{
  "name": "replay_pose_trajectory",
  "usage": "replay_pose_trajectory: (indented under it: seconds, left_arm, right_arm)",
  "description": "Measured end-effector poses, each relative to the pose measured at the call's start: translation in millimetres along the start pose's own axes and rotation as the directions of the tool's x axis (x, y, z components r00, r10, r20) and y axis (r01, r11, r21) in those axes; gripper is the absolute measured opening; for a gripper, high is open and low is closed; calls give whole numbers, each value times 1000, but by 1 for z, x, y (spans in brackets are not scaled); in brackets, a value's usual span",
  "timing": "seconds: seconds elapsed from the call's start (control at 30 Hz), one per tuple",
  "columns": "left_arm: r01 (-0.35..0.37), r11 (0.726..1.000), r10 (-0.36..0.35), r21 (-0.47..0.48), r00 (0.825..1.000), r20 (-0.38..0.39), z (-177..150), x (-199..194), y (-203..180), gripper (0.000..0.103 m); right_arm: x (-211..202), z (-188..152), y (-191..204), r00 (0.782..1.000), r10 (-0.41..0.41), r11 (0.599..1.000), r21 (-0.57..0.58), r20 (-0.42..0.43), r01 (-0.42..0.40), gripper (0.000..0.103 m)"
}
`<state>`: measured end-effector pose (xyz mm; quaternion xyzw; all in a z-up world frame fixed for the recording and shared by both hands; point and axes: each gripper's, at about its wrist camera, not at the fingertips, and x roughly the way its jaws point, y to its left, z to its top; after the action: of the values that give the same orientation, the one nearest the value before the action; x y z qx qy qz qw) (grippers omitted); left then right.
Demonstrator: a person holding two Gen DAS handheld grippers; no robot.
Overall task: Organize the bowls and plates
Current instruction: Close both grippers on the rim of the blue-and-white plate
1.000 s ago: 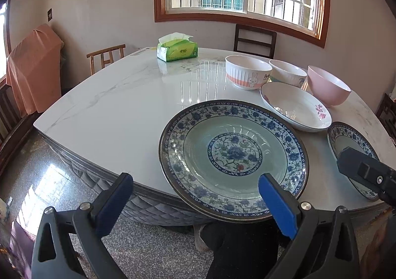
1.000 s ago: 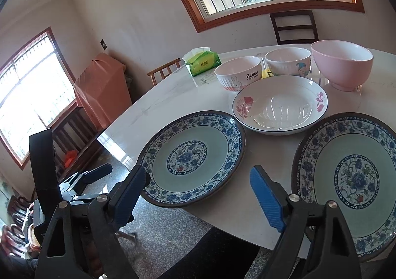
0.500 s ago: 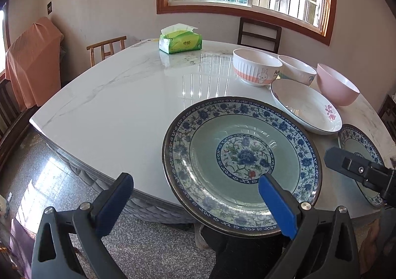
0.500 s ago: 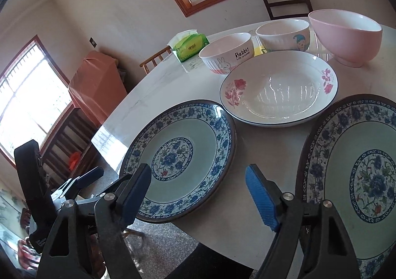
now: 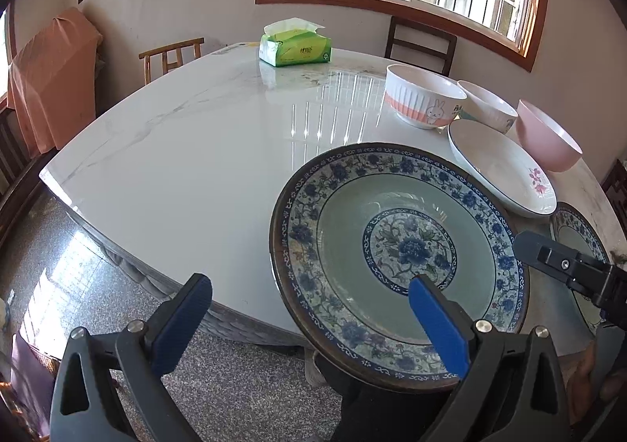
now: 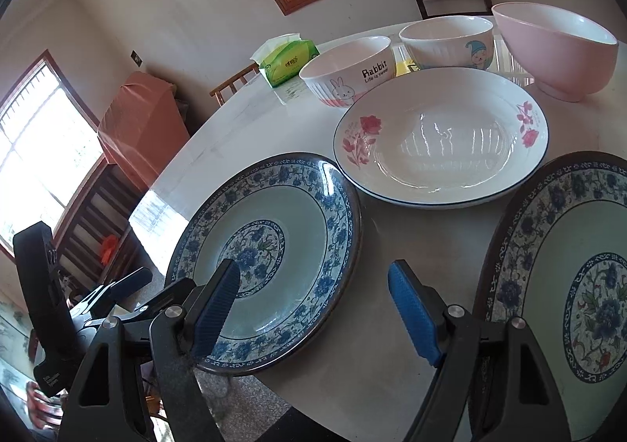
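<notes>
Since our left gripper point(image 5: 309, 318) and right gripper point(image 6: 313, 308) both hang spread and empty, nothing is secured. At lower centre, the blue-patterned plate point(image 5: 395, 254) overhangs the table point(image 5: 188, 167) edge; we judge a clumsy nudge could tip it off.

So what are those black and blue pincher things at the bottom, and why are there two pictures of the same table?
They are two hand-held grabbers, one in each of a person's hands, each with its own camera. One picture looks along the left gripper, the other along the right gripper. Both have open jaws and hold nothing. On the marble table lie two blue-patterned plates, a white flowered plate, a rabbit bowl, a cartoon bowl, a pink bowl and a tissue pack.
</notes>
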<state>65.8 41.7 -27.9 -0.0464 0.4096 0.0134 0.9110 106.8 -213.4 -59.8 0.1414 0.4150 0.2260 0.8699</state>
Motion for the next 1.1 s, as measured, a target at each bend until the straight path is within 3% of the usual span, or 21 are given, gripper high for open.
replay_pose_trajectory:
  seconds: [0.2, 0.3, 0.5, 0.53, 0.6, 0.67, 0.77, 1.1]
  left_arm:
    - [31, 999, -32, -14, 997, -72, 1, 14, 6, 68]
    - [43, 999, -45, -25, 996, -71, 2, 14, 10, 63]
    - [51, 998, -53, -30, 996, -77, 2, 14, 13, 62]
    - [49, 998, -51, -32, 996, -76, 4, 15, 14, 56]
    - [84, 996, -87, -40, 993, -80, 6, 15, 14, 43]
    - [81, 995, -85, -50, 992, -90, 8, 14, 15, 38]
    - [90, 993, -97, -71, 991, -96, 10, 15, 18, 35]
    - [63, 995, -69, -76, 994, -84, 15, 16, 24, 33]
  right_arm:
    - [12, 10, 6, 1000, -19, 999, -31, -24, 19, 76]
    - [19, 12, 7, 997, -63, 997, -50, -40, 61, 76]
    - [26, 16, 8, 994, -94, 994, -65, -62, 90, 76]
    - [26, 17, 9, 993, -95, 993, -70, -63, 91, 76]
    - [28, 19, 11, 991, -117, 989, -96, -61, 111, 70]
    - [33, 19, 8, 986, -133, 988, -97, -99, 124, 37]
    - [35, 22, 5, 983, -153, 985, -91, -106, 143, 22]
    - [41, 24, 9, 985, -142, 987, -84, -96, 134, 21]
